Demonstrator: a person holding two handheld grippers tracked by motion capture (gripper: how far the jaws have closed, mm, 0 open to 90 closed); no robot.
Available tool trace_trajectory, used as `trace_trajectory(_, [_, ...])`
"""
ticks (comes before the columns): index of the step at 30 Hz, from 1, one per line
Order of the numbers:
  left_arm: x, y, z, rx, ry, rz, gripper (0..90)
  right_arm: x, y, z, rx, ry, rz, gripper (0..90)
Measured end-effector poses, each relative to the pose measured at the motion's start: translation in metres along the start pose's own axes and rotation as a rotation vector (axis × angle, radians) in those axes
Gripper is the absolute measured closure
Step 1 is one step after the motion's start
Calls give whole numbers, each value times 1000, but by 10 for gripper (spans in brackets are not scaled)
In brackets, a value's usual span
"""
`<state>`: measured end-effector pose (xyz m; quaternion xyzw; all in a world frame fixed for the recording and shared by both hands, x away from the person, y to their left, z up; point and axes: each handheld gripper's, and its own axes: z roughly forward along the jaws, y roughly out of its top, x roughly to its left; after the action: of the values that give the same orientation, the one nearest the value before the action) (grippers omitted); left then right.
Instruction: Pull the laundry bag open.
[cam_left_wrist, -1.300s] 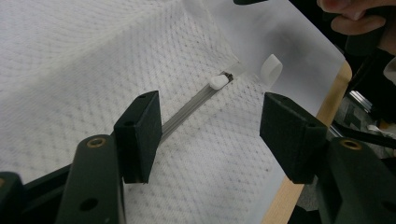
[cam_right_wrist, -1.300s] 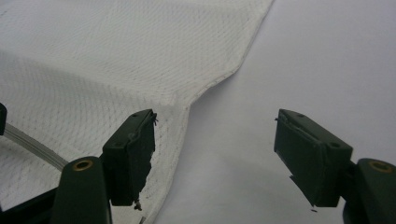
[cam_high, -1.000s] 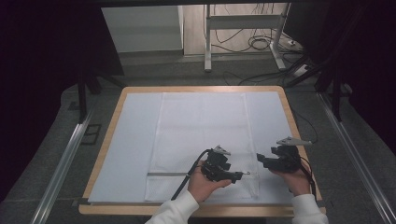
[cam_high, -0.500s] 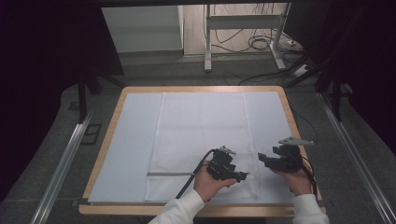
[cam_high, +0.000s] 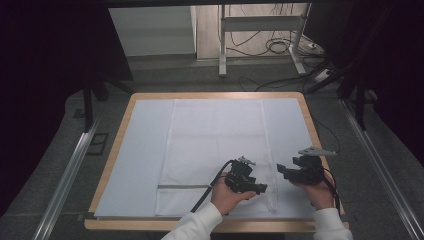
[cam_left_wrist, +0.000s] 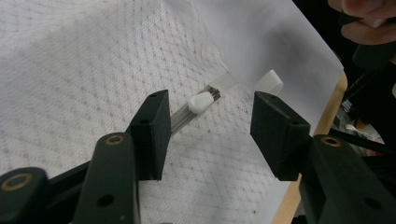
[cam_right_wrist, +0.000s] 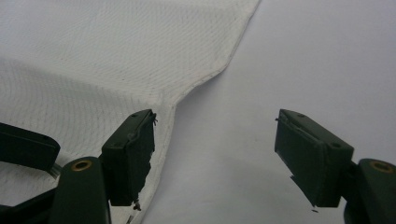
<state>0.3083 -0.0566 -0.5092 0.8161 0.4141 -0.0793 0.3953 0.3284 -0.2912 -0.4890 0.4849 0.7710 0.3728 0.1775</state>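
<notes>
A white mesh bag (cam_high: 215, 145) lies flat on the white table cover (cam_high: 145, 150), its zipper (cam_high: 182, 186) running along its near end. In the left gripper view the zipper's white pull (cam_left_wrist: 201, 101) lies close beyond the open jaws of my left gripper (cam_left_wrist: 208, 126), with nothing between them. A second small white piece (cam_left_wrist: 269, 83) sits by the bag's corner. My left gripper (cam_high: 260, 189) hovers over the bag's near right corner. My right gripper (cam_high: 281, 171) is open just to the right; its left jaw lies over the bag's hemmed edge (cam_right_wrist: 205, 77), its right jaw over bare cover.
The wooden table edge (cam_high: 310, 117) frames the cover; its near right edge (cam_left_wrist: 327, 116) is close to both grippers. The person's right hand (cam_left_wrist: 369, 18) shows in the left gripper view. Metal rails (cam_high: 70, 170) run along both sides of the table.
My left gripper has shifted a little to the right, toward the bag's right edge. The right gripper has barely moved.
</notes>
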Motion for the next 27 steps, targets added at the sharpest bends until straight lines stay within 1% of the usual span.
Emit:
trace_trajectory(5, [-1, 2, 3, 6, -9, -7, 513, -2, 0, -1, -6, -7, 10, 278])
trace_trajectory(11, [-2, 2, 9, 21, -24, -16, 533, -2, 0, -2, -12, -13, 6, 278])
trace_trajectory(14, [-2, 3, 12, 20, -16, -20, 542, -3, 1, -3, -23, -21, 7, 278])
trace_trajectory(16, [-1, 3, 14, 20, -22, -33, 548, -3, 1, -4, -26, -25, 9, 278])
trace_trajectory(21, [-1, 3, 18, 25, -13, -32, 563, -3, 0, -4, -30, -31, 5, 278])
trace_trajectory(24, [-1, 3, 20, 26, -6, -32, 594, -4, 1, -5, -42, -43, 7, 278])
trace_trajectory(27, [0, 4, 22, 23, -4, -32, 648, -5, 1, -7, -51, -49, 14, 278])
